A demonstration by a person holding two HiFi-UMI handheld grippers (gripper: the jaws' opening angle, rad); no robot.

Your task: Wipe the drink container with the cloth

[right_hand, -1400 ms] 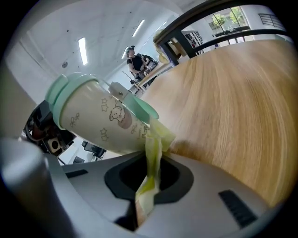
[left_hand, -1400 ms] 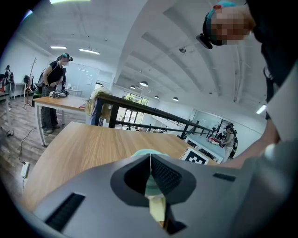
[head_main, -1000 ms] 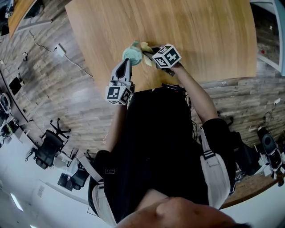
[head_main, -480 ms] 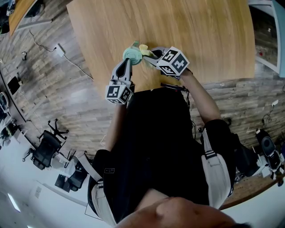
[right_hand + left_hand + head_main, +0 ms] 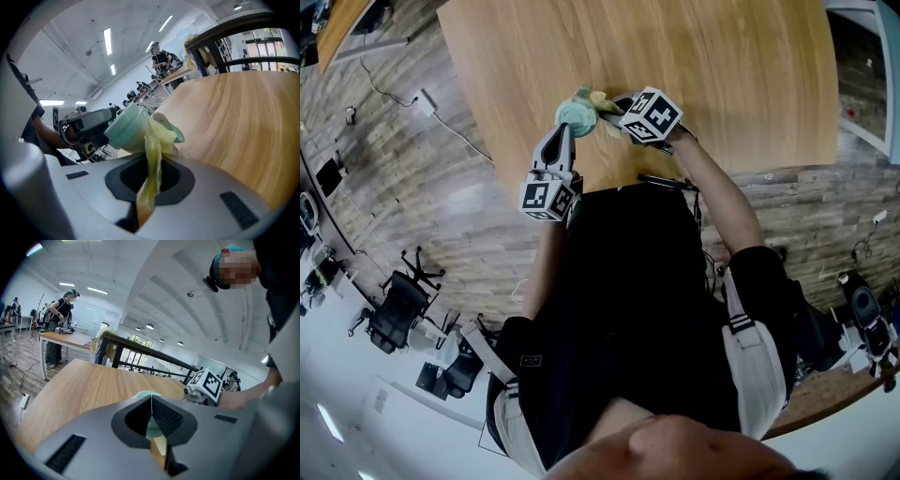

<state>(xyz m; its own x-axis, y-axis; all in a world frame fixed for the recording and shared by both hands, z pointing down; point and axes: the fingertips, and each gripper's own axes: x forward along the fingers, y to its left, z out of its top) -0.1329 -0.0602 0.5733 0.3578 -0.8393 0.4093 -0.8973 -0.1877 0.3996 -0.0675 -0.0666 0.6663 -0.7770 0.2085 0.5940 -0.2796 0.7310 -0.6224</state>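
While right gripper [image 5: 152, 161] pinches cloth [image 5: 157, 137], left gripper [image 5: 151, 404] seemingly clamps drink container [image 5: 125, 127].

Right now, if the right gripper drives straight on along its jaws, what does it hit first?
The drink container: its mint-green body sits just past the yellow cloth clamped in the right gripper, and the cloth seems to touch it.

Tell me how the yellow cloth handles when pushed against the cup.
Probably floppy: the cloth folds and bunches where the right gripper pinches it. Likely light, so it should drape over the drink container, not shove it.
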